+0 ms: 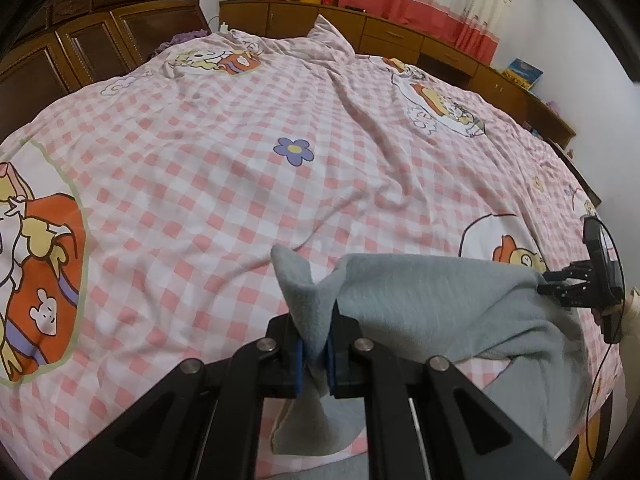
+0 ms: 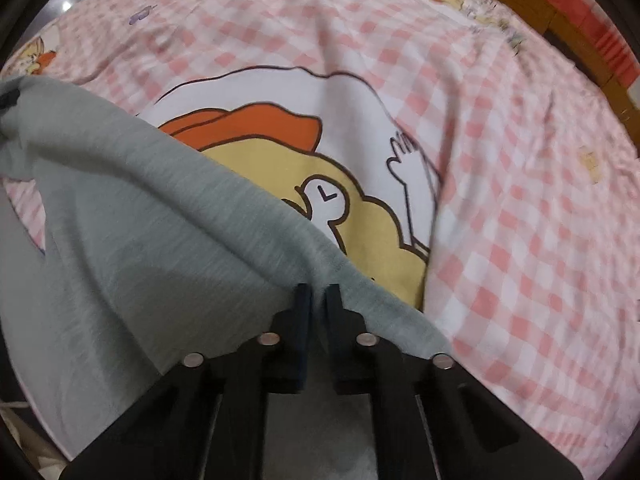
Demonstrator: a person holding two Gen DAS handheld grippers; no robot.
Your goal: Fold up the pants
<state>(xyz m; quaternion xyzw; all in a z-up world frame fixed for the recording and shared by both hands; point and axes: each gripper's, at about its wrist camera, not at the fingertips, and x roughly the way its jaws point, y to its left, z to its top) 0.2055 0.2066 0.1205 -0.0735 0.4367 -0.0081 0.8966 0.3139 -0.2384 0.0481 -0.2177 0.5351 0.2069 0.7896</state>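
Grey pants [image 1: 424, 300] hang stretched between my two grippers above the near edge of the bed. My left gripper [image 1: 316, 336] is shut on one corner of the pants, with a flap of cloth sticking up between its blue pads. My right gripper [image 2: 318, 300] is shut on the opposite edge of the pants [image 2: 132, 216], which drape away to the left. The right gripper also shows at the far right of the left wrist view [image 1: 560, 284], gripping the cloth.
The bed is covered by a pink checked sheet [image 1: 240, 184] with cartoon prints. A dark wooden wardrobe [image 1: 80, 48] stands at the back left. A low wooden cabinet [image 1: 400, 36] runs along the back wall under red curtains.
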